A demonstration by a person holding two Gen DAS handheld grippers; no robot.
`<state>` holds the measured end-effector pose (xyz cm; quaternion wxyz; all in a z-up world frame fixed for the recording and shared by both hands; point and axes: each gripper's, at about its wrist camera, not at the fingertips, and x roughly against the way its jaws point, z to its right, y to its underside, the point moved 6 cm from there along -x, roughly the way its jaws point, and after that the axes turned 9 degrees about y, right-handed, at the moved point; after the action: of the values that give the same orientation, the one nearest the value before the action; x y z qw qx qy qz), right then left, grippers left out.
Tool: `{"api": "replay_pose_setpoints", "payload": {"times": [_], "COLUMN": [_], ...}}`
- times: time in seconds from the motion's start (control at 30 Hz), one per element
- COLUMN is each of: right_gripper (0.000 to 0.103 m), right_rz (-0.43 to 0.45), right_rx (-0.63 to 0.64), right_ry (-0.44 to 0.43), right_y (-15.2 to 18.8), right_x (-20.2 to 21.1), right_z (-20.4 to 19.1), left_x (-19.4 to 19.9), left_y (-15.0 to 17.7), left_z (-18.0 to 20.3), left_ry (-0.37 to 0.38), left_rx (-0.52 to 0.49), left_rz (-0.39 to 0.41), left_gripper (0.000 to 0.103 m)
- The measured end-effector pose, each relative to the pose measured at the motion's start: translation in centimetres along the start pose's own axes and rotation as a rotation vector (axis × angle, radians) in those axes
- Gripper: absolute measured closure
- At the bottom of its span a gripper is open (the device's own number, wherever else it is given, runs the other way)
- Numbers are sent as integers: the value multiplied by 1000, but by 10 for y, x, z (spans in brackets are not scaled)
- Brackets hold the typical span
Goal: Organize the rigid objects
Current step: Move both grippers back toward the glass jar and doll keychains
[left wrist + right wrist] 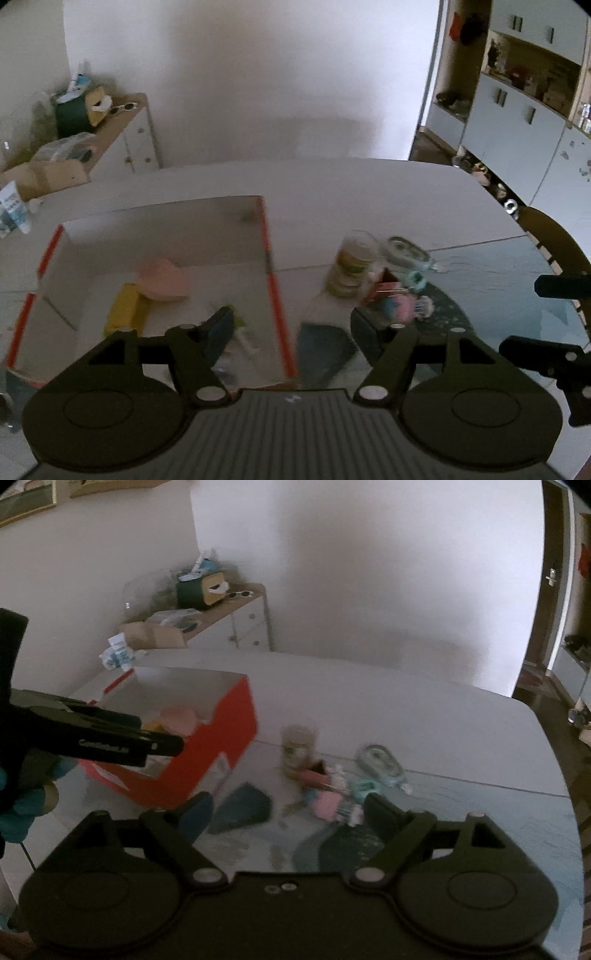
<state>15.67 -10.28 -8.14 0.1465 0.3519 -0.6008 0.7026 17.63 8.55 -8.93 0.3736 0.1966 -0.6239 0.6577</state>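
The surface looks smooth and faintly glossy, throwing pale reflections. The red box seems matt cardboard, white inside. The jar looks like clear glass, though blurred. Both tools wear matt black plastic.

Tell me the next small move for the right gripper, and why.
Probably ease the right gripper forward toward the loose pile beside the jar. Its jaws stand open with nothing between them, the pink heart and yellow piece already lie in the red box, and that pile sits outside it.
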Motion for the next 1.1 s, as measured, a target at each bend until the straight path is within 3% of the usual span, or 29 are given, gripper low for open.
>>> {"api": "replay_pose_setpoints", "payload": {"times": [0.1, 0.43, 0.9, 1.1], "right_gripper": [11, 1, 1, 1], "right_rz": [3, -6, -82, -109], "right_rx": [0, 3, 22, -13], "right_ry": [18, 0, -42, -17], "right_y": [4, 17, 34, 32], "right_x": [-1, -19, -89, -121], "right_z": [18, 52, 40, 31], "left_x": [-9, -50, -107, -128], "left_y": [0, -10, -38, -42], "left_z": [15, 48, 43, 39], "left_ry": [20, 74, -23, -39], "left_rx": [4, 53, 69, 70], "left_rz": [0, 12, 12, 0], "left_gripper": [25, 21, 21, 21]}}
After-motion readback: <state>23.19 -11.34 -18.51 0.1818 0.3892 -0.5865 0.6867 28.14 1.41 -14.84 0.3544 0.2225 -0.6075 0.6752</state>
